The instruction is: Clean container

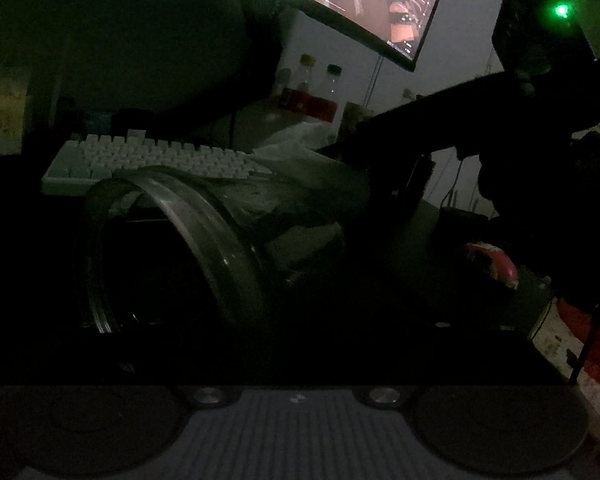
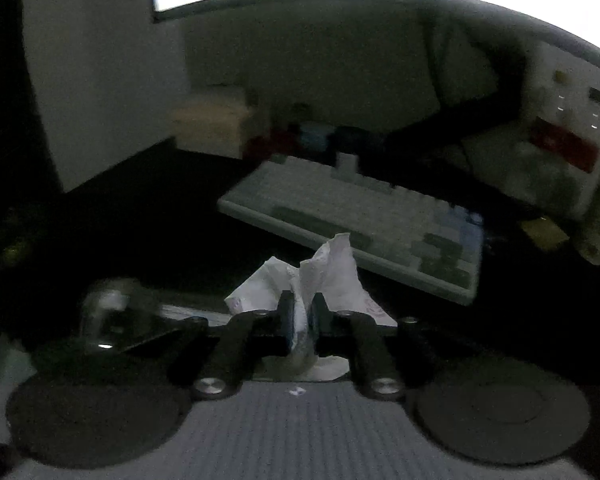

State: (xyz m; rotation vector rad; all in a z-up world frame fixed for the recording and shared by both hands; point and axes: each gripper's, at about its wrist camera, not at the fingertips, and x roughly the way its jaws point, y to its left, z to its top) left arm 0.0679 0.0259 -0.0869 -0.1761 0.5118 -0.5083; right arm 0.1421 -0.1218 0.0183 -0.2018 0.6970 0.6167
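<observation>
Presently the container (image 1: 172,248), a clear round jar, lies on its side on the dark desk (image 1: 400,264), directly ahead of the left gripper (image 1: 296,340). Its long axis runs roughly across the left wrist view, with the wide mouth and thick rim toward the left and the body extending to the right. The left gripper's fingers are lost in shadow; its jaws stand wide, and whether they bear on the jar cannot be told in this light. Behind the jar sits a white keyboard (image 1: 148,160), with bottles (image 1: 320,92) further back and a lit monitor (image 1: 380,4) above. The right gripper (image 2: 302,322) has its jaws closed tight on a crumpled white tissue (image 2: 328,276), which stands up between the pads and spreads forward beyond them. In the right wrist view the jar appears only as a blurred pale shape (image 2: 108,304) at lower left, beside that gripper. The keyboard (image 2: 364,224) lies beyond the tissue.
</observation>
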